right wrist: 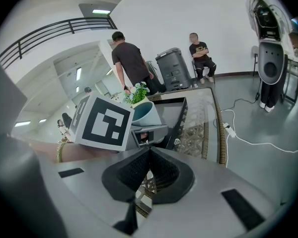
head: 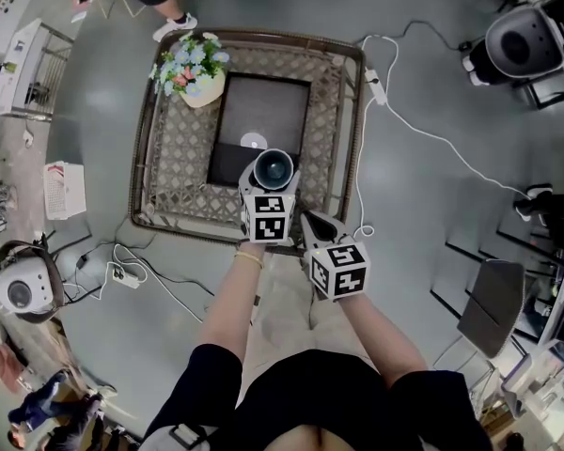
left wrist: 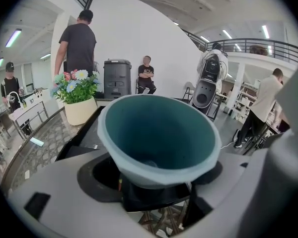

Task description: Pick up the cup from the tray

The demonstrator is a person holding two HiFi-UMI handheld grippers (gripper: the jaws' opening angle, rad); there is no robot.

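The left gripper (head: 271, 180) has its jaws spread wide and clamped on the lower body of the one teal conical plastic cup (left wrist: 159, 133). The cup is tipped mouth-back toward the gripper at the near edge of the single black rectangular tray (head: 263, 101). The right gripper (right wrist: 149, 155), closed and empty, sits just beside it over the near border of the square wicker table (head: 143, 148). One cream pot of flowers (head: 195, 71) fills the table's far-left corner. Grey floor (head: 103, 158) surrounds the table, and one white cable (head: 423, 130) trails along the table's right side.
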